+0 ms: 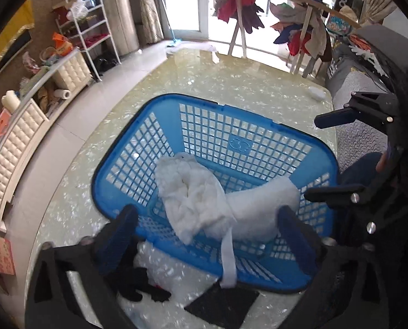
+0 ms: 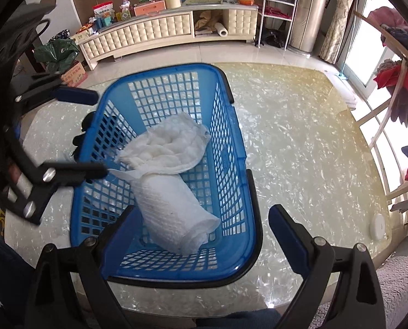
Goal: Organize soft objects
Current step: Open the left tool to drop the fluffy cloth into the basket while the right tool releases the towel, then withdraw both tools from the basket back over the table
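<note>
— What's nearest you?

— The left gripper, jaws spread wide and holding nothing, poised over the near rim of the blue basket. Just under it, dark cloth pieces lie on the surface, outside the basket.

— And the other one?

— The right gripper is the same: jaws wide apart, empty, straddling the basket's end (its rim sits between the fingers).

— The soft things?

— Two white ones inside the basket: a rolled towel lying on the bottom, and a crumpled white cloth resting against it, further in. A white strip hangs out over the rim.

— Beyond that?

— The pale glossy surface, then a cream cabinet against the wall.
</note>
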